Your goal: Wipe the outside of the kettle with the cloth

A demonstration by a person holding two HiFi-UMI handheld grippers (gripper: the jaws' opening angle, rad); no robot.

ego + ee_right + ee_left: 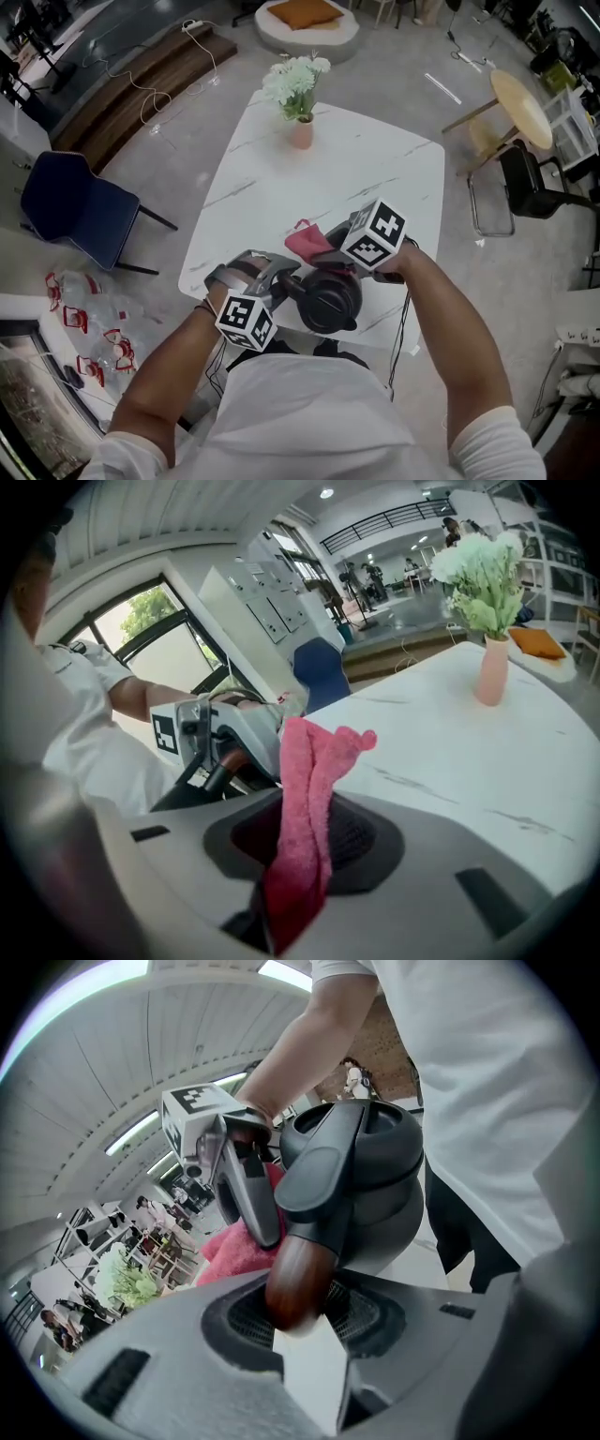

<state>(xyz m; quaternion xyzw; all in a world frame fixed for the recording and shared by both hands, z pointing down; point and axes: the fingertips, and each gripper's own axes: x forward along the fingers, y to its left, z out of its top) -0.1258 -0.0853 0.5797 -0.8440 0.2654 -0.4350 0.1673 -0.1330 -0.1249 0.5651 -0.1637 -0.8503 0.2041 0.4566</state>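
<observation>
A black kettle (328, 298) stands near the front edge of the white marble table (281, 187). My left gripper (284, 279) is shut on the kettle's brown wooden handle (298, 1283), which sits between its jaws below the dark body (375, 1194). My right gripper (330, 251) is just behind the kettle, shut on a pink cloth (307, 242). In the right gripper view the cloth (311, 799) sticks up out of the jaws, off the table. In the left gripper view the pink cloth (234, 1251) shows just behind the kettle, beside the right gripper (239, 1185).
A pink vase with pale flowers (300, 103) stands at the table's far side, also seen as the vase (492, 667) in the right gripper view. A blue chair (70, 211) stands left of the table; a round wooden table and chair (516, 122) are at the far right.
</observation>
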